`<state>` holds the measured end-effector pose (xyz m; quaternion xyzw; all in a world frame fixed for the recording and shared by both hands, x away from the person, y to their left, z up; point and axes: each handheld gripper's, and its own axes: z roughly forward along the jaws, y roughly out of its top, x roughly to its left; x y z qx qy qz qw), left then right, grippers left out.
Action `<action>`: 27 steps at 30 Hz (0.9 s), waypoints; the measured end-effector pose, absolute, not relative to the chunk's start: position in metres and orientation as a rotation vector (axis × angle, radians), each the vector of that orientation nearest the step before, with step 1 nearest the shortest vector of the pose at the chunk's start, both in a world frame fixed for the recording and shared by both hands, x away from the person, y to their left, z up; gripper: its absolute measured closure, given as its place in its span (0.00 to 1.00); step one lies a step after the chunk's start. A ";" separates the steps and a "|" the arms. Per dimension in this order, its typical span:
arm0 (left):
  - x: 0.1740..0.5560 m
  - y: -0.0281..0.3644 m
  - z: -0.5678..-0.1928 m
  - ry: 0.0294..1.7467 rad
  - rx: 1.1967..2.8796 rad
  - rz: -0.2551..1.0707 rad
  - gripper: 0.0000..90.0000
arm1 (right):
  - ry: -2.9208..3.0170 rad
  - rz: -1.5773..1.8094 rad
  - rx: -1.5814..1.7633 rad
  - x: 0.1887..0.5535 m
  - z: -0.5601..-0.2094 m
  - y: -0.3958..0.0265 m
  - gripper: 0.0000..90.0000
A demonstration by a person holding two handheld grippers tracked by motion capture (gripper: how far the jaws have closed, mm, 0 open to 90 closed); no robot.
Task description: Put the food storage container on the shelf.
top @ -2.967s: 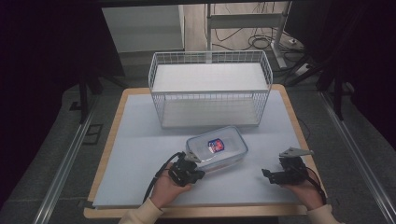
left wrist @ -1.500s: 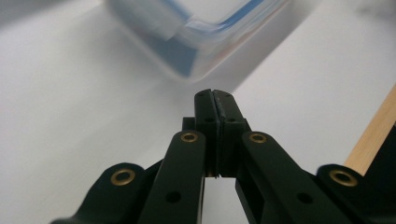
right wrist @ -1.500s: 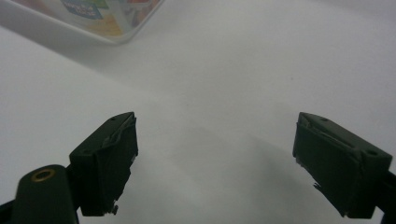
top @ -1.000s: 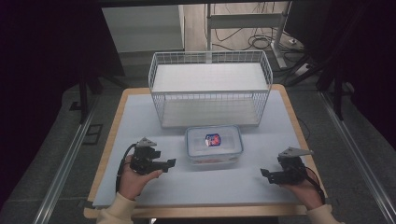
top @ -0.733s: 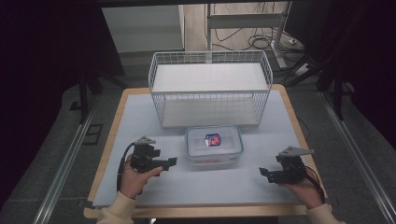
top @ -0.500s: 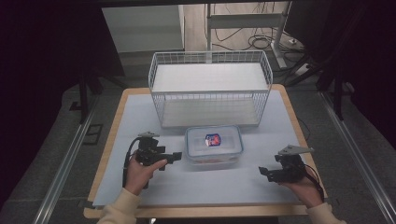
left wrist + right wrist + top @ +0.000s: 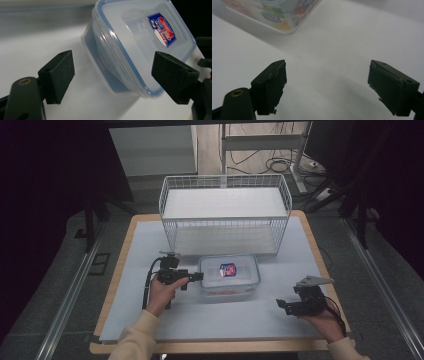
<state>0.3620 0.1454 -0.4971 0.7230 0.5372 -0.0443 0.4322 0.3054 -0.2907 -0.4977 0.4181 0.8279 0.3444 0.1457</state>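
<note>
Jaws on the left gripper [image 7: 194, 276] stand wide apart, and they have just been moving a little wider and then back in. Nothing is squeezed between them. The clear plastic box [image 7: 229, 275] with the blue-edged lid sits right in front of them. In the left gripper view the near end of the box [image 7: 140, 47] lies just ahead of the gap between the two black pads [image 7: 58, 75], and no pad touches it yet.

From the box, the left gripper is just beside its left short end and points straight at it. The box lies long-ways from left to right, so the gripper looks along its long side. I think the jaws must slide around that end, or onto its rim, before they can close.

From the box, the right gripper [image 7: 287, 306] is farther off, toward the person and to the right. Its jaws are wide apart too, with only the white table cover [image 7: 352, 37] between them. A corner of the box [image 7: 274, 15] shows far ahead of it.

The white wire basket [image 7: 225, 215] stands just behind the box, away from the person. The left hand [image 7: 162, 292] is nearer the box.
</note>
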 end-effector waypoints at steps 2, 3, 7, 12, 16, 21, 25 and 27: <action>0.366 0.144 -0.499 1.336 1.805 -0.125 0.24 | 2.384 0.990 1.204 0.305 -0.498 -0.291 0.17; 0.368 0.143 -0.500 1.338 1.807 -0.128 0.24 | 2.384 0.990 1.204 0.305 -0.498 -0.291 0.17; 0.375 0.140 -0.505 1.335 1.798 -0.176 0.25 | 2.384 0.988 1.204 0.306 -0.498 -0.291 0.17; 0.381 0.142 -0.510 1.316 1.775 -0.254 0.27 | 2.387 0.984 1.200 0.306 -0.499 -0.290 0.17; 0.383 0.145 -0.514 1.311 1.741 -0.313 0.29 | 2.390 0.985 1.201 0.307 -0.498 -0.287 0.17; 0.384 0.147 -0.517 1.296 1.713 -0.368 0.34 | 2.389 0.991 1.190 0.310 -0.495 -0.283 0.17; 0.384 0.147 -0.518 1.283 1.708 -0.383 0.39 | 2.384 1.001 1.175 0.313 -0.489 -0.277 0.17; 0.384 0.148 -0.518 1.276 1.699 -0.397 0.41 | 2.384 1.003 1.172 0.314 -0.488 -0.275 0.17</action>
